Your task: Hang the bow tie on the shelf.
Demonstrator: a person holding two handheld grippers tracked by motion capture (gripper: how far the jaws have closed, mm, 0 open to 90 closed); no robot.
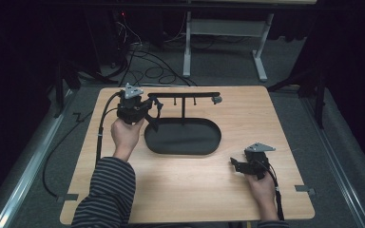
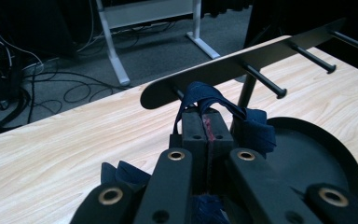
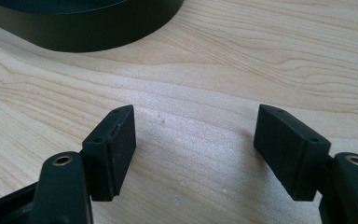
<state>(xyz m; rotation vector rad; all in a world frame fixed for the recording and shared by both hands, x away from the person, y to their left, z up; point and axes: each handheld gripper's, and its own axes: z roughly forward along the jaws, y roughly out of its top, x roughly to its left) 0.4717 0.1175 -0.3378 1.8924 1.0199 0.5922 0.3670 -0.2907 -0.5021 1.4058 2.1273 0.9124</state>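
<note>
A black rack stands on the table: an oval tray base (image 1: 171,147), a thin post and a flat crossbar (image 1: 185,95) with several pegs. My left gripper (image 1: 151,105) is at the bar's left end, shut on a dark blue fabric strap (image 1: 158,102). In the left gripper view the strap (image 2: 205,95) loops up from the closed gripper (image 2: 207,116) to just under the bar's end (image 2: 242,60), by the first peg. My right gripper (image 1: 234,164) rests low over the table right of the tray. Its jaws (image 3: 196,114) stand open with only bare wood between them.
A small grey thing (image 1: 216,99) sits at the bar's right end. Free pegs (image 2: 265,84) stick out along the bar. The tray's wall (image 3: 74,32) lies just beyond the right gripper. Cables and a white table frame (image 1: 187,42) are on the floor behind.
</note>
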